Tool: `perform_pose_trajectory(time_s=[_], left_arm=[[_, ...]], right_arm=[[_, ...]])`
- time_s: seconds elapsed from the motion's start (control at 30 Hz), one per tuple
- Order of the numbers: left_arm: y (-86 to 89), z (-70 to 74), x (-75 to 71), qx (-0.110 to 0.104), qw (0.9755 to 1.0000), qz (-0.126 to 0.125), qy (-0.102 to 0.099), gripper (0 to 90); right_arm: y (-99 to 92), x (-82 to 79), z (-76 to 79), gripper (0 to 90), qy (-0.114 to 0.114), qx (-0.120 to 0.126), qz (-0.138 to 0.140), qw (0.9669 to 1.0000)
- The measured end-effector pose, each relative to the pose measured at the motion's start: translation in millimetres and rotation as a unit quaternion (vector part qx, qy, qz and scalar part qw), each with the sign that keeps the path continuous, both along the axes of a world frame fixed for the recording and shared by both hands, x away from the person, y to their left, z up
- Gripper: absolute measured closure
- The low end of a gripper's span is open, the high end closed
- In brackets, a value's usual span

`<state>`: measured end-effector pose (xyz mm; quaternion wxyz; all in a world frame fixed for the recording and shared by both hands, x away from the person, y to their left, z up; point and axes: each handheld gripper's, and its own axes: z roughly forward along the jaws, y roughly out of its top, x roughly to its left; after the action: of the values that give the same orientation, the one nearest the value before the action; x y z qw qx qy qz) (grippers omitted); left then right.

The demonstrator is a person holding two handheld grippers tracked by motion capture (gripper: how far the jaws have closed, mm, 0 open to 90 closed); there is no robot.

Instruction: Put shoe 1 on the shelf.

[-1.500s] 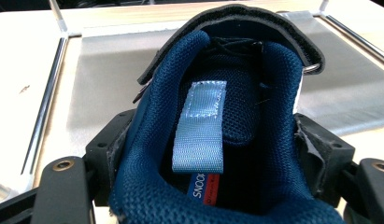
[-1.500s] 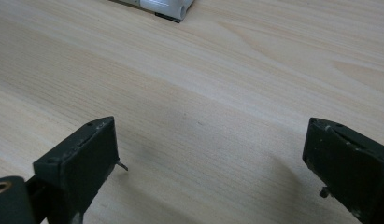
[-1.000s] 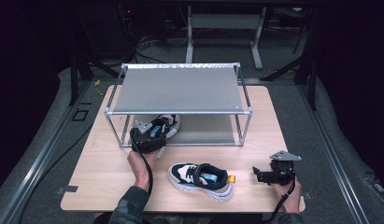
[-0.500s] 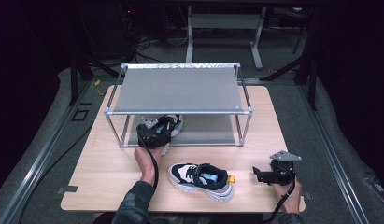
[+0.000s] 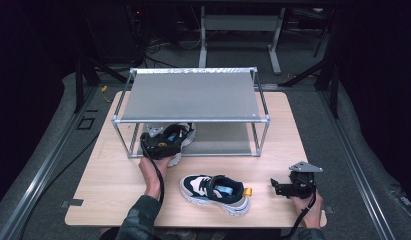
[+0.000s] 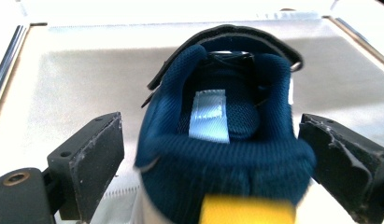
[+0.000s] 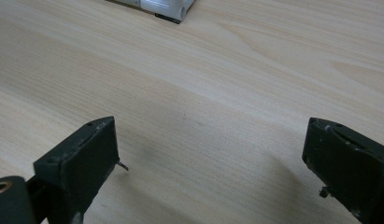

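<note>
A navy, white and black sneaker (image 5: 182, 134) sits at the left front of the rack's lower shelf (image 5: 218, 142), heel toward me. My left gripper (image 5: 168, 140) is at that heel. In the left gripper view the navy heel collar (image 6: 213, 116) lies between the jaws of the left gripper (image 6: 208, 154), which have just been opening; a gap shows beside the left pad (image 6: 98, 158). The matching sneaker (image 5: 215, 192) lies on the table in front, its yellow heel tab pointing right. My right gripper (image 5: 274, 188) rests open over bare wood right of it, its jaws (image 7: 210, 163) wide apart.
The metal-framed rack (image 5: 193, 95) with a grey top shelf stands at the back of the wooden table (image 5: 108, 185). A white sole corner (image 7: 164, 8) shows at the top of the right gripper view. Dark floor and stands surround the table.
The left gripper and the sneaker have moved slightly further in under the rack. The right gripper and the front sneaker have stayed in place.
</note>
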<state>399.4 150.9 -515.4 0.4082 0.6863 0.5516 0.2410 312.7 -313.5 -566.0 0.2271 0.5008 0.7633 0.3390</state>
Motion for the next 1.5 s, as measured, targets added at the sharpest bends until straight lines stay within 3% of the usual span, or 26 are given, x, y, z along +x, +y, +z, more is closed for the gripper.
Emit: perform_pose_trajectory(time_s=[0.13,0.37,0.47,0.57,0.63,0.67,0.73,0.97,1.17,1.23,1.37,1.43,1.5], left_arm=[[10.2,7.1,-20.0,-0.01,0.9997,-0.019,-0.014,12.6],[18.5,10.6,-40.0,-0.021,0.9984,-0.049,-0.017,16.7],[20.2,8.2,-44.8,-0.028,0.9982,-0.048,-0.023,21.9],[20.5,2.0,-45.4,-0.031,0.9983,-0.048,-0.017,26.5],[20.5,-2.0,-44.1,-0.033,0.9984,-0.046,-0.009,38.0],[20.3,-3.8,-43.5,-0.033,0.9985,-0.042,-0.009,38.0],[20.5,-5.6,-43.1,-0.033,0.9987,-0.037,-0.009,46.8],[13.6,-7.1,-41.0,-0.034,0.999,-0.027,-0.012,49.2],[2.7,-7.7,-35.3,-0.032,0.9988,-0.037,-0.008,55.0],[-1.6,-8.0,-33.1,-0.033,0.9988,-0.035,-0.007,55.6],[-6.5,-8.2,-29.1,-0.03,0.999,-0.034,-0.005,57.1],[-8.6,-8.8,-26.4,-0.028,0.999,-0.034,-0.004,57.5],[-11.0,-9.5,-24.2,-0.028,0.9992,-0.03,-0.005,58.0]], right_arm=[[0.0,0.0,0.0,3.0,0.001,0.0,0.001,1.0],[0.0,0.2,0.1,3.0,0.001,-0.001,0.001,1.0],[0.1,0.2,0.0,3.1,0.002,-0.001,0.001,1.0],[0.1,0.2,0.0,3.2,0.001,-0.001,0.0,1.0],[0.2,0.1,0.0,3.2,0.001,-0.002,0.0,1.0],[0.2,0.1,0.0,3.2,0.001,-0.002,0.0,1.0],[0.1,0.2,0.0,3.2,0.001,-0.001,0.001,1.0],[0.2,0.2,0.0,3.2,0.001,-0.003,-0.001,1.0],[0.2,0.3,0.0,3.2,0.002,-0.002,0.0,1.0],[1.1,-0.2,0.0,3.3,-0.004,-0.015,-0.014,0.9998],[-0.1,0.3,0.2,3.3,0.002,-0.002,0.001,1.0],[0.5,-0.4,0.9,3.3,0.003,-0.014,-0.01,0.9998],[-0.1,0.3,0.2,3.3,0.003,-0.002,0.001,1.0]])
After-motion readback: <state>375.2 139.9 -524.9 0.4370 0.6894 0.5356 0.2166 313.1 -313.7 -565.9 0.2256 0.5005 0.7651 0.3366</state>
